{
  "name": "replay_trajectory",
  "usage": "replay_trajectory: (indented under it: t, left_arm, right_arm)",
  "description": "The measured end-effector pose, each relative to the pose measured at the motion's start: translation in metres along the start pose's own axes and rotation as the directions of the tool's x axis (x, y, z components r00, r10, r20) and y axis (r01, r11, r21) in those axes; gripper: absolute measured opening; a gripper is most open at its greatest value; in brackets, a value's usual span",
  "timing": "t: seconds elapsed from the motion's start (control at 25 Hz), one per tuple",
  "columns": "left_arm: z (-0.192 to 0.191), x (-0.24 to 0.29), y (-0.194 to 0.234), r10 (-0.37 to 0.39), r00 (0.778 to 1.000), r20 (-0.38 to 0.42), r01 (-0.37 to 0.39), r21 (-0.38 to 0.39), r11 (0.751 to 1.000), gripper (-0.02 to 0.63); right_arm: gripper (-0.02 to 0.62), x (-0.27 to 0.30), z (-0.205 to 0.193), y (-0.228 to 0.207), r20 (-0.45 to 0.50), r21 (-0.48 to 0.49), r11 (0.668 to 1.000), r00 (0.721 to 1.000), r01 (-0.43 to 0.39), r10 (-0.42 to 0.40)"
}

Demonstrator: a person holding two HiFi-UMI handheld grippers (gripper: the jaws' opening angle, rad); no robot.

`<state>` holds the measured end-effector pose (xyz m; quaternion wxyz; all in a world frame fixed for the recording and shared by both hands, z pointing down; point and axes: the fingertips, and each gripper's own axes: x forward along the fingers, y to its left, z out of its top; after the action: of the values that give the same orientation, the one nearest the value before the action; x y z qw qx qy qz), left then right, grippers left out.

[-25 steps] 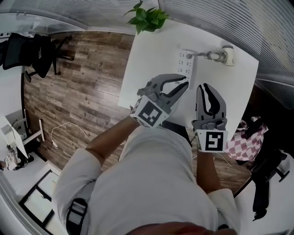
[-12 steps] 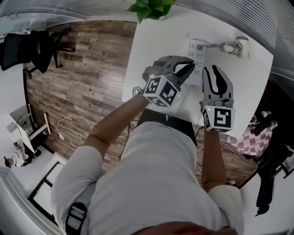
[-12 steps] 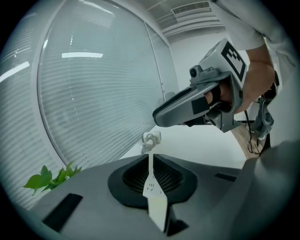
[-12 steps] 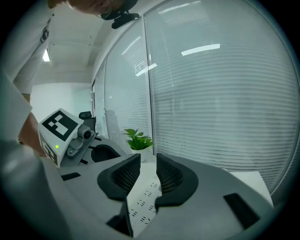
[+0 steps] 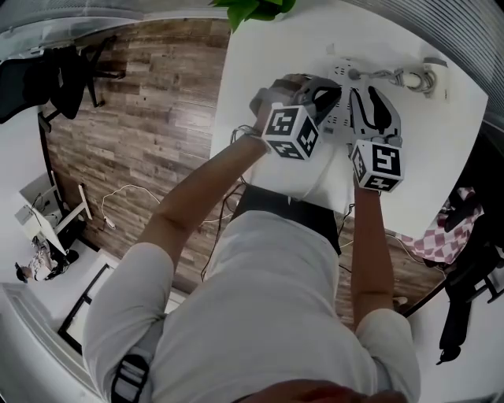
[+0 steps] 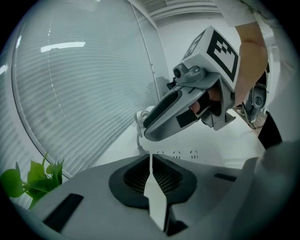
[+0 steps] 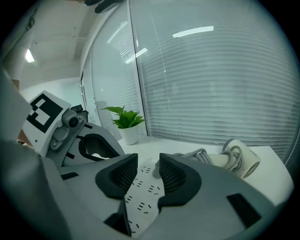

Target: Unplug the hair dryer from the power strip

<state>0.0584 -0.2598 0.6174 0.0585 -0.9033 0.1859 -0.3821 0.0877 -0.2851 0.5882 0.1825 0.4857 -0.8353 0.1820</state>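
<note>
A white power strip (image 5: 340, 118) lies on the white table (image 5: 260, 86), and the hair dryer (image 5: 431, 77) rests at the far right with its grey cord coiled by it. The cord's plug (image 5: 354, 75) sits in the strip's far end. My left gripper (image 5: 334, 93) hovers over the strip's left side, its jaws shut (image 6: 150, 157) with nothing in them. Just to its right, my right gripper (image 5: 368, 98) is open (image 7: 147, 174); its jaws have just been opening, with nothing between them. The strip (image 7: 143, 190) and the dryer (image 7: 241, 159) lie beyond them.
A potted green plant (image 5: 252, 9) stands at the table's far left corner, also seen in the right gripper view (image 7: 126, 123). Window blinds run behind the table. Wooden floor (image 5: 150, 118) lies left of it, with a checked cloth (image 5: 441, 236) at the right.
Both grippers have dropped and moved forward until they are over the power strip. The right gripper's jaws have gone from shut to open. The left gripper has rolled.
</note>
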Motion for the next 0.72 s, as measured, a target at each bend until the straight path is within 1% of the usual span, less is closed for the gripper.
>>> replay_trajectory:
  t: [0.12,0.32,0.56,0.64,0.72]
  left_arm:
    - [-0.013,0.014,0.002,-0.021,0.999,-0.036,0.022,0.031,0.999,0.046]
    - [-0.03,0.032,0.006,-0.035,0.996,-0.084,0.04,0.058,0.998,0.046]
    - [-0.039,0.046,0.014,-0.048,0.993,-0.104,0.054,0.063,0.997,0.048]
    - [-0.037,0.05,0.017,-0.044,0.993,-0.11,0.054,0.088,0.995,0.047]
    - [-0.036,0.053,0.019,-0.043,0.991,-0.128,0.06,0.131,0.99,0.046]
  right_arm:
    - [0.157,0.017,-0.009,-0.002,-0.022,0.016,1.0,1.0,0.002,-0.001]
    - [0.164,0.038,-0.028,-0.006,-0.071,0.032,0.999,0.997,0.019,-0.017]
    - [0.169,0.06,-0.037,-0.011,-0.085,0.039,0.999,0.996,0.029,-0.026]
    - [0.169,0.065,-0.038,-0.012,-0.083,0.034,0.999,0.996,0.034,-0.031]
    - [0.162,0.068,-0.036,-0.015,-0.081,0.029,0.999,0.996,0.044,-0.041]
